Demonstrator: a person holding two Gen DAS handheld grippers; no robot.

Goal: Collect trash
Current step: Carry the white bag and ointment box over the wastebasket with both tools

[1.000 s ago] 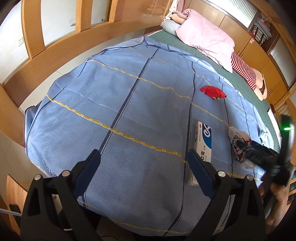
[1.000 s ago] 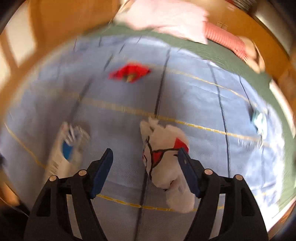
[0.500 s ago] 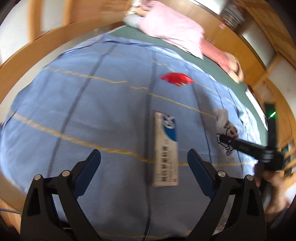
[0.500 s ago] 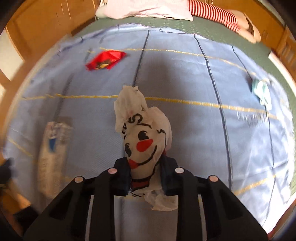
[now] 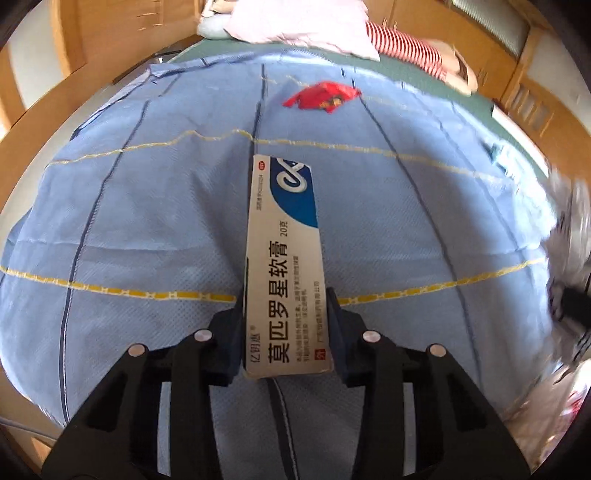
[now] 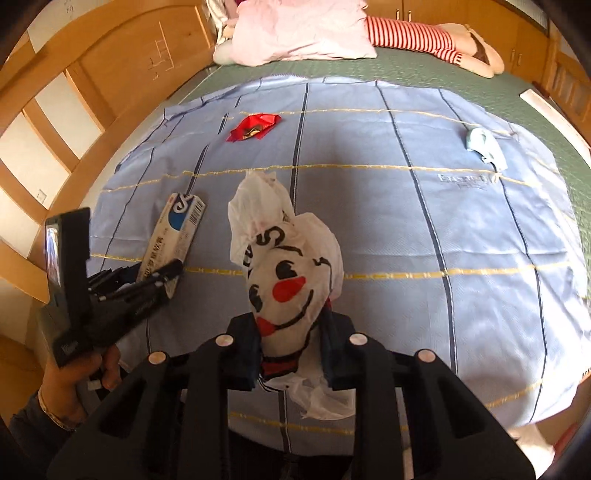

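My left gripper point(image 5: 286, 325) is shut on the near end of a long white and blue ointment box point(image 5: 286, 254), which points away over the blue sheet point(image 5: 147, 221). In the right wrist view the box point(image 6: 173, 236) and the left gripper point(image 6: 147, 284) show at the left. My right gripper point(image 6: 291, 343) is shut on a crumpled white plastic bag with a printed smiling face point(image 6: 284, 273), held above the sheet point(image 6: 443, 221). A red wrapper point(image 5: 321, 96) lies further back on the sheet, also in the right wrist view point(image 6: 255, 126).
A small pale blue crumpled item point(image 6: 482, 144) lies at the sheet's far right. A pink pillow point(image 6: 299, 33) and a red-striped stuffed toy point(image 6: 417, 35) lie on the green mat point(image 6: 406, 70) at the back. A curved wooden frame point(image 6: 92, 92) borders the left.
My left gripper moved onto the ointment box and shut on its near end. My right gripper shut on the white bag and has lifted it slightly.
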